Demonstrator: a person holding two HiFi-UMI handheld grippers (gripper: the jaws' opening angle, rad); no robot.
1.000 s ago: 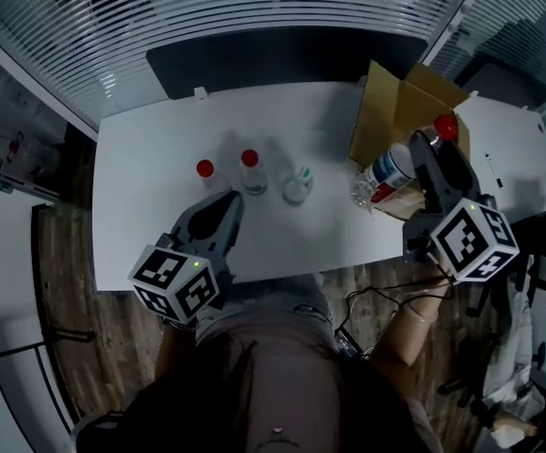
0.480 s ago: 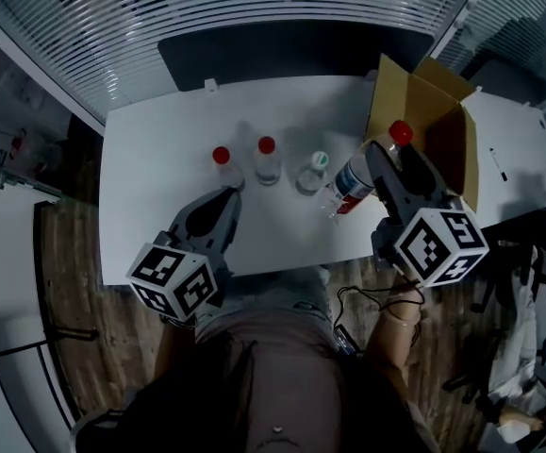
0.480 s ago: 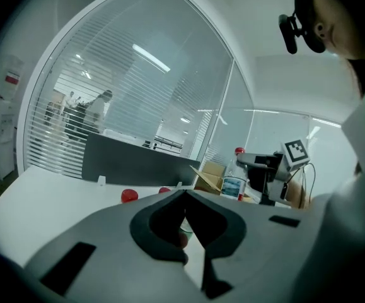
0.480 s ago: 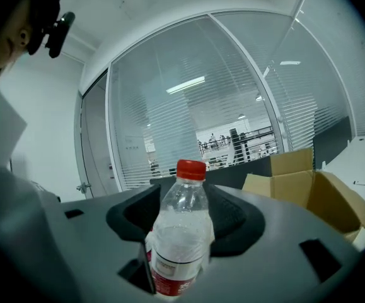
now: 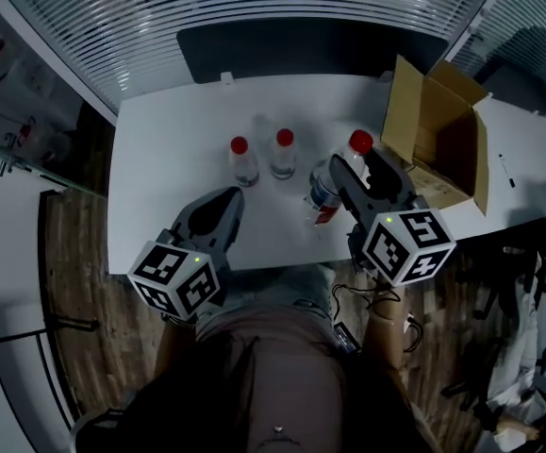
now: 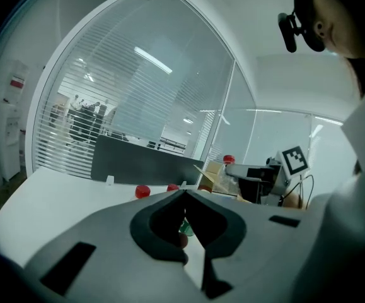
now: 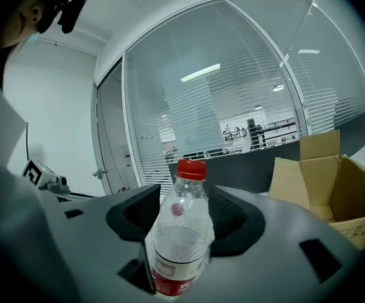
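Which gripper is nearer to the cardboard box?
Right. The right gripper, shut on a bottle, is just left of the box. The left gripper is farther left, over the table's near edge, beyond the standing bottles.

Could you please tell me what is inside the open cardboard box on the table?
Only bare brown walls show inside the cardboard box. Its deeper part lies in dark shadow, so anything there cannot be seen.
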